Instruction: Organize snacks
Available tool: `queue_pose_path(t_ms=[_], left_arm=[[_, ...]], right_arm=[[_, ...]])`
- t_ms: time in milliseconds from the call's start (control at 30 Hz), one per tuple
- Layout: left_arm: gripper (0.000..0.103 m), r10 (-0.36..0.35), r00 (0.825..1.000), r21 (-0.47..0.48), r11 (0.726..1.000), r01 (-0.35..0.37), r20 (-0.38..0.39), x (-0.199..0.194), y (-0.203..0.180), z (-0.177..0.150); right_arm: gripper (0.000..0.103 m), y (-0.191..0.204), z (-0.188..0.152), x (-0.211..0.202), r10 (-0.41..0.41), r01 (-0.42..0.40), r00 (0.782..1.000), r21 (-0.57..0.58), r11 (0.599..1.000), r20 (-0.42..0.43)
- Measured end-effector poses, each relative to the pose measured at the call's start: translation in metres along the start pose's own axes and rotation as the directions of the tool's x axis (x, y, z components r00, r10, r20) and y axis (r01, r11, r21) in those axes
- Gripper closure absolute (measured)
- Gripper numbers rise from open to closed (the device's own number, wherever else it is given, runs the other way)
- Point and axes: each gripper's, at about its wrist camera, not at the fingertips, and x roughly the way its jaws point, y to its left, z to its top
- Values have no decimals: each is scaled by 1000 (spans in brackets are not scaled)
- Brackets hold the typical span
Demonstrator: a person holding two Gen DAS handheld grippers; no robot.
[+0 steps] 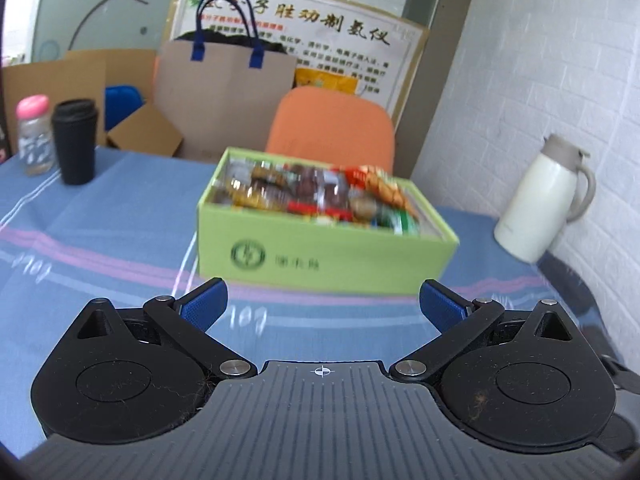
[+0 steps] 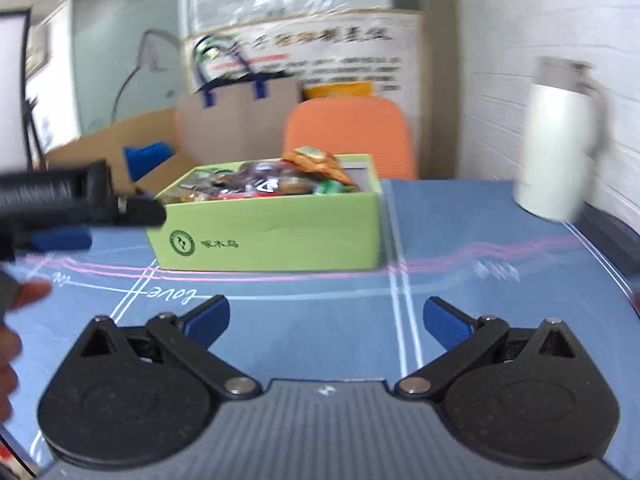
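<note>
A light green box (image 1: pixel 320 256) full of wrapped snacks (image 1: pixel 312 192) stands on the blue tablecloth ahead of both grippers. My left gripper (image 1: pixel 323 300) is open, its blue pads spread wide just short of the box's near wall, with nothing between them. In the right wrist view the same green box (image 2: pixel 272 232) sits further off, snacks (image 2: pixel 280 178) heaped inside. My right gripper (image 2: pixel 326 320) is open and empty over bare cloth. The left gripper (image 2: pixel 80 204) shows as a blurred dark shape at the left, beside the box's corner.
A white thermos jug (image 1: pixel 540 204) stands at the right by the brick wall. A black cup (image 1: pixel 75 140) and a pink-capped bottle (image 1: pixel 35 136) stand far left. An orange chair (image 1: pixel 332 124) and a paper bag (image 1: pixel 224 92) lie behind the table. A hand (image 2: pixel 16 320) shows at left.
</note>
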Motion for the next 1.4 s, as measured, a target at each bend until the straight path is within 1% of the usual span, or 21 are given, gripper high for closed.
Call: queue_pose_path(t_ms=[67, 167, 267, 333, 400, 500, 600, 733, 767, 867, 933, 1033, 1067, 1267, 1400], left_arm=[[11, -4, 1000, -1, 1000, 4, -5, -13, -1, -14], [13, -35, 999, 21, 999, 35, -20, -34, -6, -35], [13, -72, 997, 15, 997, 72, -21, -59, -8, -53], [13, -88, 996, 35, 995, 89, -12, -76, -12, -64], [12, -77, 997, 67, 995, 77, 4, -92, -18, -74], [12, -82, 997, 117, 990, 80, 10, -111, -30, -85], [12, -107, 994, 132, 986, 101, 32, -131, -36, -91], [12, -100, 992, 160, 983, 87, 77, -156, -40, -96], [12, -95, 991, 167, 983, 79, 90, -162, -41, -99], [12, -74, 990, 189, 981, 50, 121, -173, -41, -106], [12, -61, 990, 202, 979, 35, 126, -173, -40, -111], [13, -54, 992, 218, 976, 29, 110, -168, -39, -117], [15, -58, 993, 220, 975, 35, 101, -166, -37, -119], [25, -69, 995, 210, 976, 54, 69, -160, -37, -122], [27, -73, 995, 202, 977, 60, 61, -158, -35, -125]], right_arm=[[0, -3, -10, -23, -3, 1, 999, 48, 999, 41], [0, 3, -20, -57, -33, 27, 995, 68, 997, 93], [0, 17, -32, -88, -129, 125, 984, 43, 991, 124], [0, 21, -46, -109, -156, 155, 976, 21, 988, 153], [0, 25, -60, -127, -166, 173, 973, -28, 985, 163], [0, 32, -73, -146, -189, 204, 964, -65, 977, 188], [0, 34, -80, -163, -208, 228, 954, -71, 971, 217], [1, 35, -88, -175, -269, 293, 929, -65, 954, 254], [1, 33, -90, -175, -274, 296, 928, -52, 954, 253], [1, 21, -95, -168, -241, 244, 946, 17, 970, 215], [1, 13, -99, -162, -221, 213, 958, 66, 975, 181], [1, 9, -102, -154, -193, 180, 971, 95, 979, 141], [1, 8, -103, -154, -183, 171, 974, 93, 981, 135], [1, 9, -105, -154, -166, 156, 977, 76, 985, 135], [1, 10, -106, -154, -162, 152, 978, 85, 985, 133]])
